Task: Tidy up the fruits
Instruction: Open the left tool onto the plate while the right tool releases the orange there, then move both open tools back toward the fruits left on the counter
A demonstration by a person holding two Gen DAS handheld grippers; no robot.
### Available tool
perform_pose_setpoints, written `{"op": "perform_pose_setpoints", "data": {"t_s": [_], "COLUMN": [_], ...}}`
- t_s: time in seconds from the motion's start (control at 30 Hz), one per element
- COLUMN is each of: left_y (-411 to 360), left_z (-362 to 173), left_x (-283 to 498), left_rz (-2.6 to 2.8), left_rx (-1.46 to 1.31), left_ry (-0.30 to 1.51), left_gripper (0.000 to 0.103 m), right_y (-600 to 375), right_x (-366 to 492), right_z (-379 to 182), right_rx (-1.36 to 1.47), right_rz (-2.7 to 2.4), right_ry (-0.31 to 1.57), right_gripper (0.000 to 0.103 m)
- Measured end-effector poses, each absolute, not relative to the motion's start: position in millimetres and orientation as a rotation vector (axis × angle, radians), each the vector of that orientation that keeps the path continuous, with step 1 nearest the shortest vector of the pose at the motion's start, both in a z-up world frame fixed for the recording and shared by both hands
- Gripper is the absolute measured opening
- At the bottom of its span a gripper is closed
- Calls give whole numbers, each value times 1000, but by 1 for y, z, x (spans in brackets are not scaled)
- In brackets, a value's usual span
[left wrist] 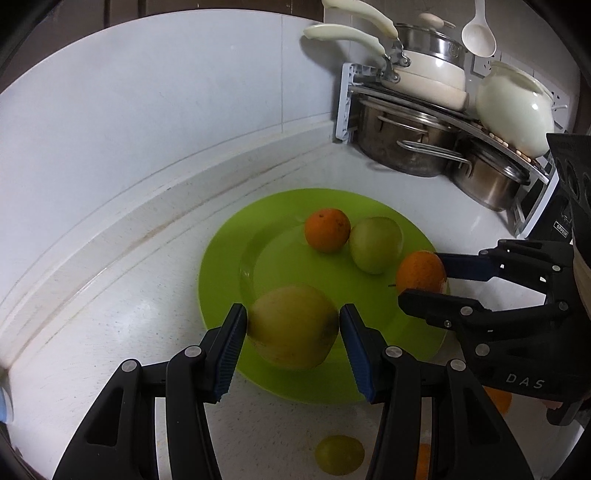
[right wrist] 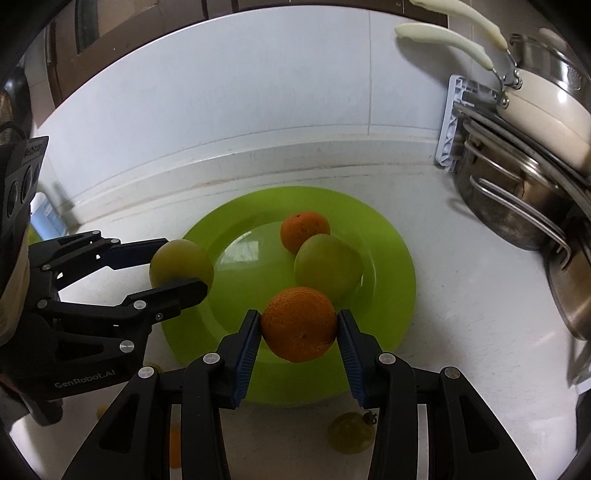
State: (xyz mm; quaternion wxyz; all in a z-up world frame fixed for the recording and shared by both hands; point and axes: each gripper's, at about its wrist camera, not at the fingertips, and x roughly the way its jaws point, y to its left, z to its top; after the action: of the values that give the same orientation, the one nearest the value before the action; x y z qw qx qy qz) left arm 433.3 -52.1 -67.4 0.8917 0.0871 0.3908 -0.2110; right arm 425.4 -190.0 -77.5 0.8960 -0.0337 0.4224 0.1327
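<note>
Two black grippers with blue ribbed pads fill the near edge of both views, each clamped on a piece of fruit over a round lime-green plastic plate point(left wrist: 221, 266).

From the left wrist view, the left gripper point(left wrist: 293, 326) has its fingers partly closed, with both pads pressed against the sides of a large yellow-green apple point(left wrist: 293, 326) held above the near rim of the plate. From the right wrist view, the right gripper point(right wrist: 299, 325) is likewise partly closed, its pads squeezing a round orange with dimpled skin point(right wrist: 299, 325) above the plate's near side. Each gripper also shows in the other's view, coming in from the side with its fruit between the fingers.

On the plate, toward its far side, lie a smaller orange point(left wrist: 327, 229) and a pale green apple point(left wrist: 375, 244), touching each other.

The plate sits on a white speckled countertop point(left wrist: 110, 332) that meets a white tiled wall. On the counter in front of the plate, close to the cameras, lies a small yellow-green fruit point(left wrist: 340, 454), partly hidden by the gripper arms; bits of another orange fruit show beside it.

At the far right stands a white two-tier rack point(left wrist: 347, 103) holding steel pots below and cream-coloured pans with long pale handles above, with a white lidded pot point(left wrist: 515, 110) and a pale spoon point(left wrist: 479, 33) hanging nearby.
</note>
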Motion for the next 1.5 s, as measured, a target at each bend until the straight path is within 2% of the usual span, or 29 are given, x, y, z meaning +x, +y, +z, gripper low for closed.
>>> {"op": "perform_pose_setpoints", "data": {"t_s": [0.27, 0.5, 0.53, 0.6, 0.87, 1.0, 1.13, 1.2, 1.5], "left_y": [-45, -33, -30, -26, -11, -1, 9, 11, 15], "left_z": [-52, -33, -29, -22, 3, 8, 9, 9, 5], "left_x": [425, 399, 393, 383, 342, 322, 302, 294, 260], "left_rz": [-415, -377, -372, -360, -311, -281, -259, -249, -226], "left_rx": [154, 119, 107, 96, 54, 42, 26, 19, 30], "left_ry": [760, 714, 703, 685, 629, 616, 615, 610, 599], "left_gripper": [56, 64, 66, 68, 79, 83, 86, 87, 87], "right_y": [-193, -190, -190, -190, -193, -192, -190, -188, -192], "right_x": [417, 396, 392, 383, 346, 329, 312, 301, 271], "right_z": [-70, -52, -49, -42, -17, -8, -4, -3, -7], "right_rx": [-47, -55, -54, -48, -49, -51, -55, -52, -33], "right_rz": [263, 248, 242, 231, 184, 159, 142, 133, 99], "right_ry": [856, 807, 801, 780, 701, 677, 662, 658, 663], "right_gripper": [44, 44, 46, 54, 62, 63, 64, 69, 69]}}
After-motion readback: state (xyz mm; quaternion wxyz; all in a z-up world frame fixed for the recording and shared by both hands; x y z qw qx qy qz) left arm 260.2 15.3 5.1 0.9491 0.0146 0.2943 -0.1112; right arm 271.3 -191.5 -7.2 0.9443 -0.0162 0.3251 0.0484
